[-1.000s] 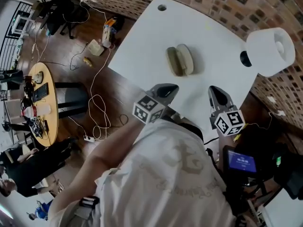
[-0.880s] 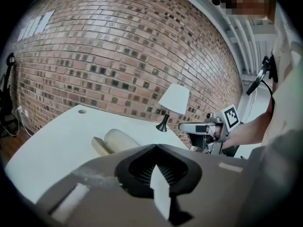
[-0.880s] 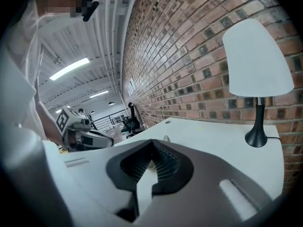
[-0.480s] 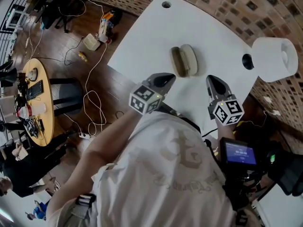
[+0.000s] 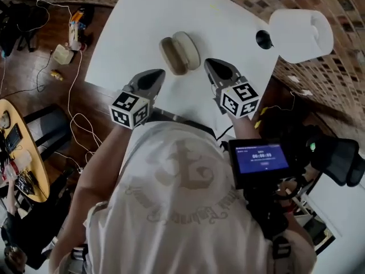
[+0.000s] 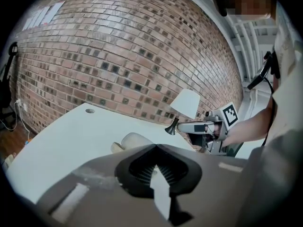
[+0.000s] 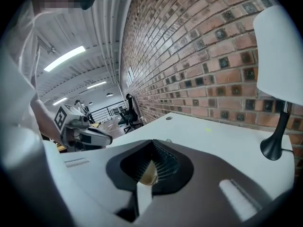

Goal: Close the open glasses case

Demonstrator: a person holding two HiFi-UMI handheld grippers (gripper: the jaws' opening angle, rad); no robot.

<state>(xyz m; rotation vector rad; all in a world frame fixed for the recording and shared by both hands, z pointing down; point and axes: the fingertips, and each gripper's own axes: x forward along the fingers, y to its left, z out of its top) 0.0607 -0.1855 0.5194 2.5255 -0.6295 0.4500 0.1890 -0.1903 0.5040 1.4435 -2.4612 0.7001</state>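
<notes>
Empty, jaws together, the left gripper [image 5: 158, 74] at seven o'clock and right gripper [image 5: 210, 64] at four flank the open beige clamshell glasses case [image 5: 179, 52] on the white table [image 5: 228, 21], likely to nudge it closed.

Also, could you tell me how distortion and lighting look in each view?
Head view: mild wide-angle bowing of the table edges, the glasses case sharp and evenly lit. Left gripper view: strong fisheye, the brick wall bulges, dark corners. Right gripper view: same fisheye, bright ceiling lights.
</notes>
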